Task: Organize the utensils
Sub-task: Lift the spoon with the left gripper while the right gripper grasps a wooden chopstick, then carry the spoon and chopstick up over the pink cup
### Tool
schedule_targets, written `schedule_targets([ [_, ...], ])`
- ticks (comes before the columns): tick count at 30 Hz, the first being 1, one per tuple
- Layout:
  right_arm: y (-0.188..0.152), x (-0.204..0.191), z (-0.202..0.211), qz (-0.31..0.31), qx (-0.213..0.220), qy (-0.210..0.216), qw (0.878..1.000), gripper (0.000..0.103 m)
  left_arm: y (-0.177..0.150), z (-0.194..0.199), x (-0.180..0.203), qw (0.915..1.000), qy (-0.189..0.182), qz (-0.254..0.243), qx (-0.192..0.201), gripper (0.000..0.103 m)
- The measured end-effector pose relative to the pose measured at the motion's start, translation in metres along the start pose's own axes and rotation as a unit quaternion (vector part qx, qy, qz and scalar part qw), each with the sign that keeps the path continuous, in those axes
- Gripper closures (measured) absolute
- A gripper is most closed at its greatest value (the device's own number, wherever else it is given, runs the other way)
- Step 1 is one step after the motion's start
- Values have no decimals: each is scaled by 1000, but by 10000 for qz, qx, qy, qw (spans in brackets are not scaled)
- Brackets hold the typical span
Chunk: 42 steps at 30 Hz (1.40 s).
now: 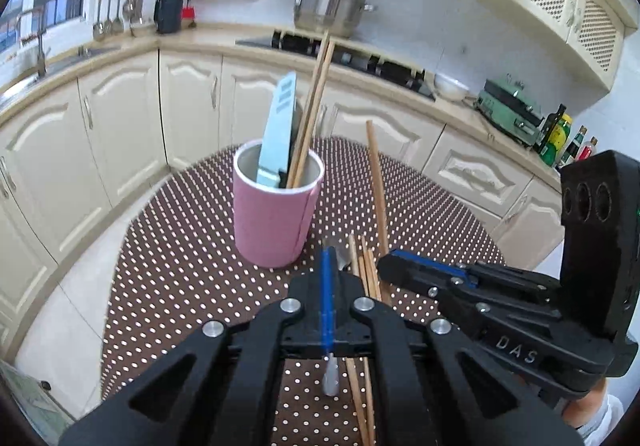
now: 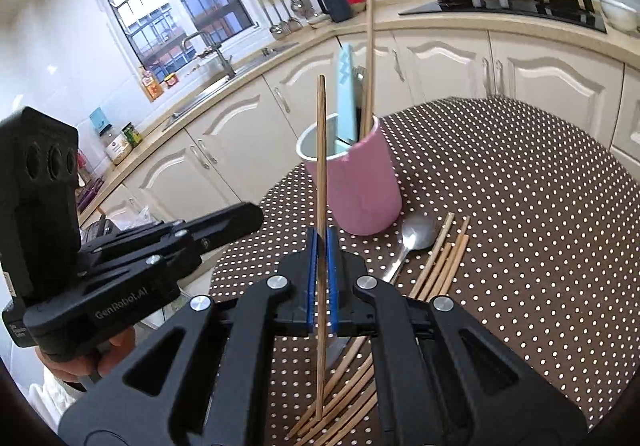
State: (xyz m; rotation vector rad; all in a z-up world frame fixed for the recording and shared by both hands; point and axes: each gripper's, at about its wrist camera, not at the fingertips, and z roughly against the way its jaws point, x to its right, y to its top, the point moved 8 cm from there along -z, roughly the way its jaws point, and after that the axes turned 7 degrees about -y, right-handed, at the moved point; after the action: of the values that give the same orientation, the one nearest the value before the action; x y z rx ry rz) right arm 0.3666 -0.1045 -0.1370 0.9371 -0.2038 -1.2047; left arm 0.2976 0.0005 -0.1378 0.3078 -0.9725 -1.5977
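Note:
A pink cup [image 1: 276,221] [image 2: 362,187] stands on the dotted table and holds a light blue knife [image 1: 278,133] [image 2: 346,97] and two chopsticks [image 1: 314,105] [image 2: 369,57]. My right gripper [image 2: 322,246] is shut on one wooden chopstick [image 2: 321,165], held upright just in front of the cup; it shows in the left wrist view [image 1: 376,181]. My left gripper [image 1: 329,266] is shut and holds nothing; a spoon lies beneath it. Loose chopsticks [image 2: 440,262] [image 1: 366,270] and the metal spoon [image 2: 416,234] lie on the table by the cup.
The table has a brown cloth with white dots [image 2: 520,205] [image 1: 180,246]. Cream kitchen cabinets [image 1: 120,113], a counter with a stove [image 2: 512,7], a steel pot [image 1: 330,5] and a sink [image 2: 224,77] ring the table.

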Motion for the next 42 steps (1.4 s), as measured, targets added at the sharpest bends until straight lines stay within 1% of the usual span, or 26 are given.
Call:
schedule_targets([
  [2,-1,8,-6,-73,-67,-42,9999,98,-5,-14,-2,9998,3,24,-207,102],
  [4,-3,18,-9,-150,-98,-94,9998,98,-11,-30,0,9988,-125,71,-467,98],
  [6,-5,29,-11,-250,-142,-126,9995,98,-19,-48,1,9972,-50,-13,-745,76],
  [7,-6,35,-11,-311,-161,-144,9993,98,-21,-56,1,9965,23,-62,-833,76],
  [11,-12,57,-15,-505,-281,-171,9982,97,-29,-86,5,9919,9,-104,-1265,76],
  [14,-16,68,-19,-620,-353,-142,9974,97,-35,-108,2,9867,169,-136,-1611,76],
  [19,-27,80,-26,-725,-481,-81,9962,96,-41,-129,-6,9816,352,-80,-1875,76],
  [21,-30,81,-29,-746,-516,-46,9959,96,-42,-136,-6,9803,369,-81,-1937,83],
  [22,-30,80,-30,-748,-530,-34,9958,96,-42,-137,-4,9803,296,-69,-1950,86],
  [23,-31,80,-31,-746,-543,-26,9957,96,-42,-138,0,9804,229,-45,-1957,93],
  [24,-32,80,-32,-737,-562,-20,9957,96,-41,-139,2,9802,161,-11,-1974,97],
  [27,-33,78,-36,-719,-589,-9,9957,96,-38,-140,6,9802,190,-55,-1970,98],
  [30,-32,77,-36,-713,-600,-24,9956,96,-37,-138,8,9813,129,59,-1921,99],
  [38,-28,71,-33,-724,-561,-17,9958,97,-32,-114,7,9848,-64,172,-1728,99],
  [40,-27,71,-29,-718,-527,-9,9960,97,-29,-108,8,9859,-129,200,-1655,99],
  [42,-25,70,-24,-709,-478,42,9963,97,-24,-97,11,9887,-172,171,-1478,99],
])
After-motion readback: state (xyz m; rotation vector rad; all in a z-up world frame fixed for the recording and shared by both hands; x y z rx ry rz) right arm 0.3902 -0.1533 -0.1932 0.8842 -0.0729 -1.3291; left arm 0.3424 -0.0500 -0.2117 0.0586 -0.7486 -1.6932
